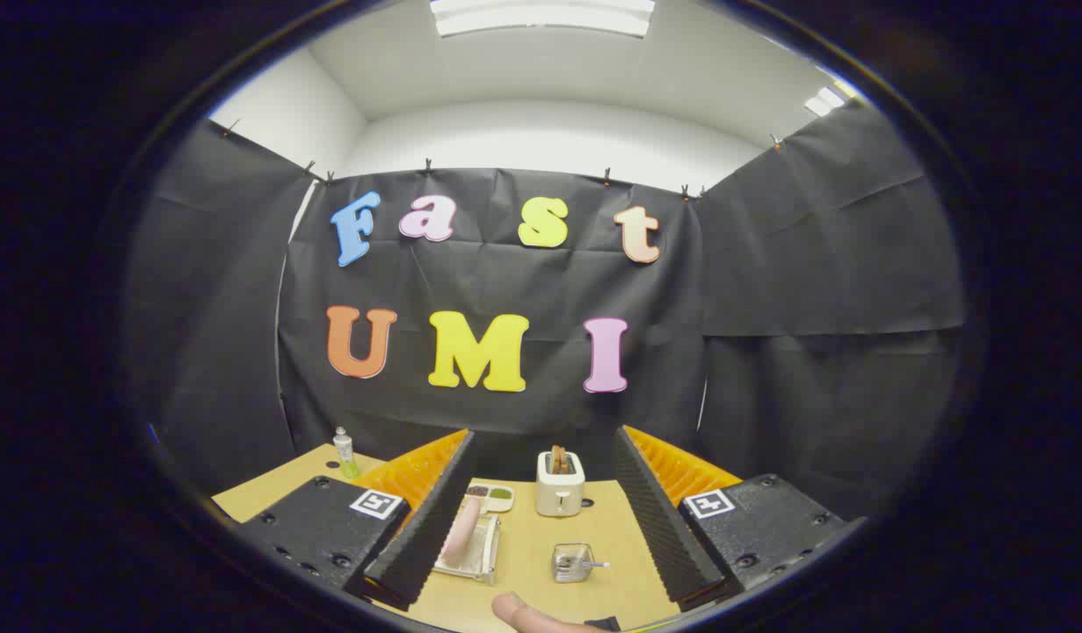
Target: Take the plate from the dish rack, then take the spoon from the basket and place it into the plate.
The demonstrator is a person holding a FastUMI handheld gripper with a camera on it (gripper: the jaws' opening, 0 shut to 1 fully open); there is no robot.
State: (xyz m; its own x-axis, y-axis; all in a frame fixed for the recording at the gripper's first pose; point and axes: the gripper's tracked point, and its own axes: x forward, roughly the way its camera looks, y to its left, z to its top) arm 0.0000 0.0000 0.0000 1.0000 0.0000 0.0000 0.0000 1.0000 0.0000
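Note:
My gripper (541, 514) is open, its two fingers spread wide above the wooden table (541, 589) with nothing between them. Ahead of the left finger a pink plate (463, 530) stands on edge in a white dish rack (481, 554). Near the right finger sits a small clear basket (572, 563) with a spoon (591, 563) whose handle sticks out to the right. All of these lie well below and beyond the fingertips.
A white toaster (560, 483) with bread in it stands behind the basket. A small tray with two compartments (492, 497) lies beyond the rack. A small bottle (344, 453) stands at the table's far left. A person's finger (527, 613) rests at the table's near edge.

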